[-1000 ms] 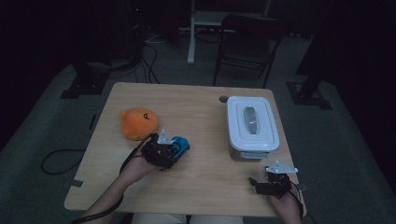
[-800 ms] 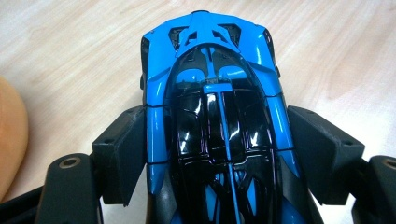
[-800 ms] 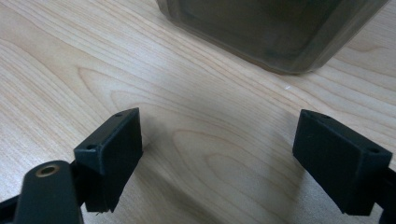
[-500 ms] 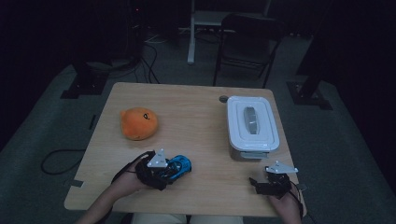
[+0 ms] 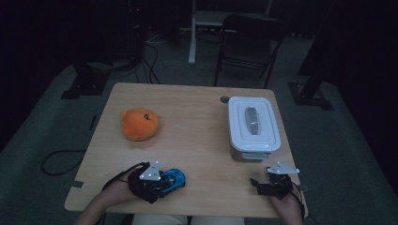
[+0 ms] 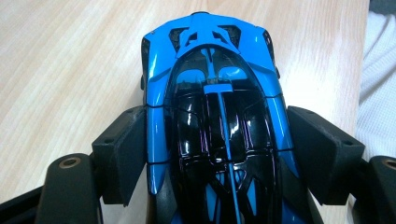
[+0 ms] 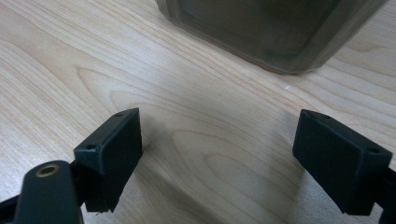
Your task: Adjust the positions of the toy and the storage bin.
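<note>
Orange plush beyond toy car

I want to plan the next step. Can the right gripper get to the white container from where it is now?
Probably yes. The right gripper sits just in front of the white container, its jaws open and empty, with bare table between them. The closed lid looks wider than the jaws, so gripping may be harder.

Blue toy car w/ glossy black roof & canopy, upright on its wheels, on the wooden table near the front edge, left of centre (nose pointing right, toward the middle). Clamped at both flanks by black gripper pads.
</note>
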Tool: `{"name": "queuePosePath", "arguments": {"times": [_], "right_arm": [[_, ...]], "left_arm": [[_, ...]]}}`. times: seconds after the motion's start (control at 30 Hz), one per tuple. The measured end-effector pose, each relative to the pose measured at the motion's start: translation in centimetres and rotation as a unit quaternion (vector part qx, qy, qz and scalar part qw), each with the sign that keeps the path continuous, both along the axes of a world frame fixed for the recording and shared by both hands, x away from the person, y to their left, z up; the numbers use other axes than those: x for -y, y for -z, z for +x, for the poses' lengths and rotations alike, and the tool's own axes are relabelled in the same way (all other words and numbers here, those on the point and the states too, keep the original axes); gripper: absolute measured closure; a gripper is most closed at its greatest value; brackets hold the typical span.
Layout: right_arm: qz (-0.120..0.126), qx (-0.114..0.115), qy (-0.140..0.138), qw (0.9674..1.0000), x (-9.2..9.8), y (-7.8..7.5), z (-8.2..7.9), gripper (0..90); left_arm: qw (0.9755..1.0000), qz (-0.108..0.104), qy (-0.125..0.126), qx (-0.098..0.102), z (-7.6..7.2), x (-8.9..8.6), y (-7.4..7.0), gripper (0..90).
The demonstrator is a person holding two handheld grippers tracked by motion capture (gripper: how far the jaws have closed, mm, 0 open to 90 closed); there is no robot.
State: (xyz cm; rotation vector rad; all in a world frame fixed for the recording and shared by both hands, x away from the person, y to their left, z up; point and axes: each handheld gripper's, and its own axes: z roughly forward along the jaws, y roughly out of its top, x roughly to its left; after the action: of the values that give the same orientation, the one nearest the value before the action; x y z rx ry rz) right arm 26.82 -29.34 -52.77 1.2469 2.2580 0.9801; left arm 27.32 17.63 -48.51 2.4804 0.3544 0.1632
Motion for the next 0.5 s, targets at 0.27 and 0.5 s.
{"name": "queuePosePath", "arguments": {"times": [0.27, 0.5], "right_arm": [[0.000, 0.000, 0.000, 1.0000, 0.0, 0.0, 0.0, 15.2], [0.000, 0.000, 0.000, 1.0000, 0.0, 0.0, 0.0, 15.2]], "left_arm": [[1.0000, 0.008, -0.002, 0.001, 0.1, -0.9, 0.8, 25.7], [0.9990, -0.019, -0.010, -0.040, 0.6, -1.7, 2.4, 24.3]]}}
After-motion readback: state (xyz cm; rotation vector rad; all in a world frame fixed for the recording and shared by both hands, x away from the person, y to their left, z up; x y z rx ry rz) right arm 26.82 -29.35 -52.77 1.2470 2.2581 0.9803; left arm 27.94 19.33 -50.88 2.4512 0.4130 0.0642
